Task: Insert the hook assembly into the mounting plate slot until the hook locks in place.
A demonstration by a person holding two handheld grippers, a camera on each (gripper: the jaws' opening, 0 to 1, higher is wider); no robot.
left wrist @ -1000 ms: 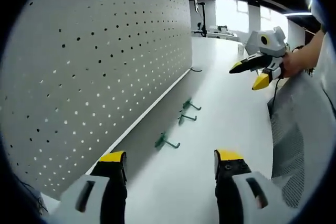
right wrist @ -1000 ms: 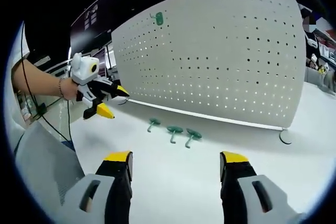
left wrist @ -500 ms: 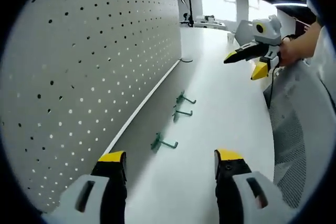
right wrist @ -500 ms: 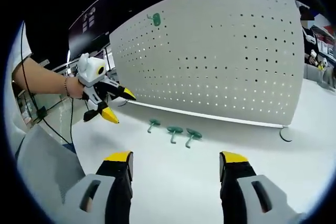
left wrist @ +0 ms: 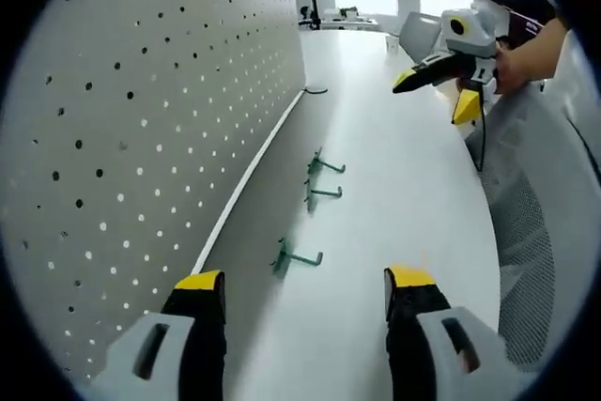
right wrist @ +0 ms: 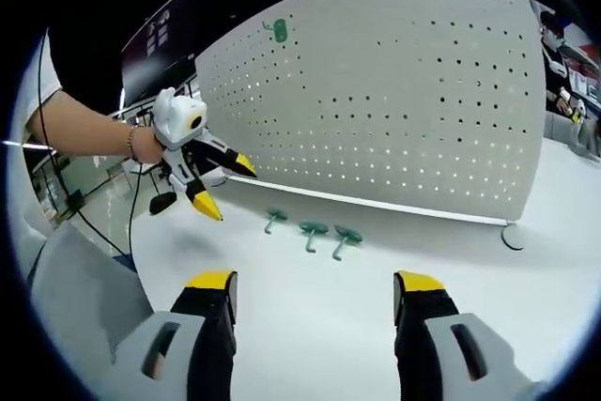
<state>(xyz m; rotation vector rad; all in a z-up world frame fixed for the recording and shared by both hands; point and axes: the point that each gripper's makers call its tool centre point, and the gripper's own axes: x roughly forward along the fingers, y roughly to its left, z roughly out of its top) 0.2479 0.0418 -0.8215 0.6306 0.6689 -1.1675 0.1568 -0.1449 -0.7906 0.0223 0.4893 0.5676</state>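
A white pegboard stands upright on the white table; the right gripper view shows the pegboard from the front. One green hook hangs near its top corner. Three loose green hooks lie at its foot: one nearest, one in the middle, one farthest, and they sit in a row in the right gripper view. My left gripper is open and empty, short of the nearest hook, and shows as beside the row. My right gripper, also open and empty, hangs above the table.
A black curved foot props the pegboard at its far end. A grey mesh surface borders the table on the person's side. A cable runs from the person's wrist. Desks and people stand in the background.
The left gripper has moved forward along the pegboard and nearer the loose hooks, jaws still open. The right gripper has hardly moved. The hooks lie where they were.
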